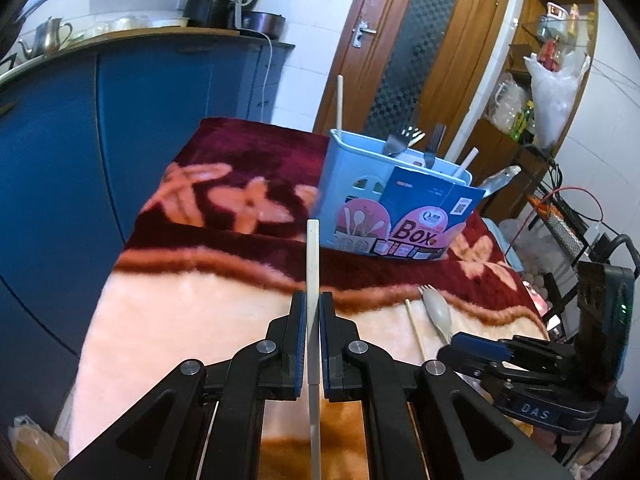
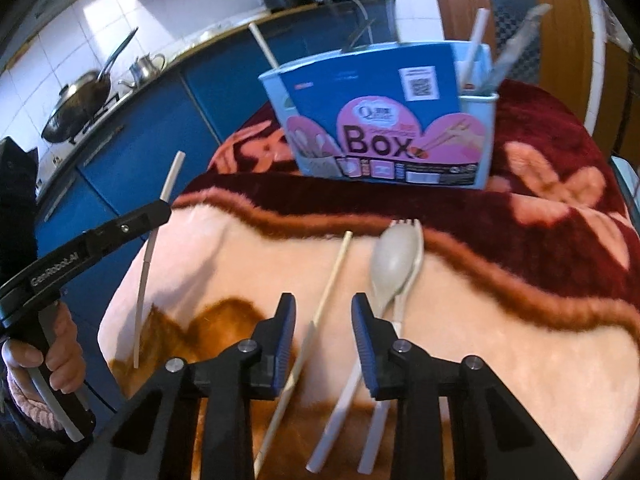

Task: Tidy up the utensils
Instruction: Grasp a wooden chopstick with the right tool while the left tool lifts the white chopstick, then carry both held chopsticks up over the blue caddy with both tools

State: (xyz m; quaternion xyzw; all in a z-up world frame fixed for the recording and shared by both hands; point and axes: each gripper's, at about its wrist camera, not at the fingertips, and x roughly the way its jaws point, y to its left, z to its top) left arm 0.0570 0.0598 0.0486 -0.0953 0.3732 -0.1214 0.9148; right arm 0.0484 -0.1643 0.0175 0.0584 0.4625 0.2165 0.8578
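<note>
Left jaws clamp white utensil, working end hidden.

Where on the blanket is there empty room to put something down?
The pale stretch of blanket right of the spoon is bare, and so is the dark flowered part left of the blue utensil box. It is crowded where the chopstick, spoon and fork lie together.

I count one chopstick, one spoon, one fork lying loose, one white stick in my left claw, one organizer box.
</note>
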